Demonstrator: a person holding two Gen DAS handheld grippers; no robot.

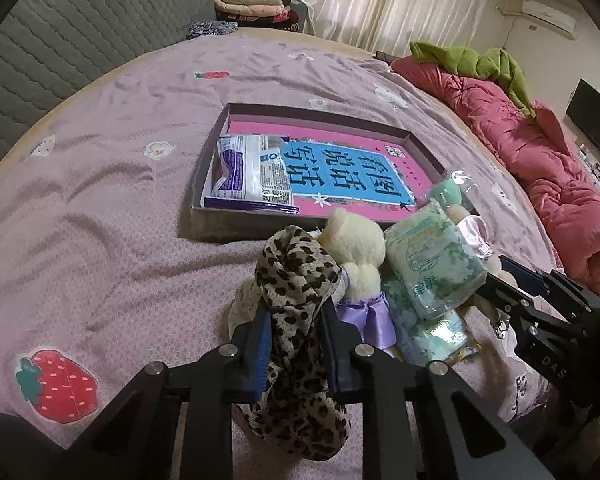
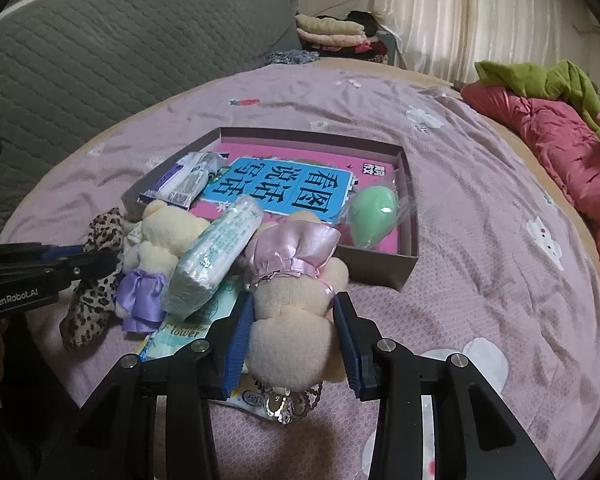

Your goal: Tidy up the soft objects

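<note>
A grey quilted headboard (image 1: 72, 36) filled the upper left of the frame. Folded clothes (image 1: 252, 4) were stacked at top centre, beside cream curtains (image 1: 400, 4). At right, a crumpled red quilt (image 1: 540, 152) lay under a green garment (image 1: 480, 64).

Leopard-print cloth (image 1: 296, 320) bunched between the left fingers (image 1: 260, 344); cream bear in pink dress (image 2: 296, 300) lying between the right fingers (image 2: 350, 344); tissue pack (image 2: 216, 256) propped just beyond.
</note>
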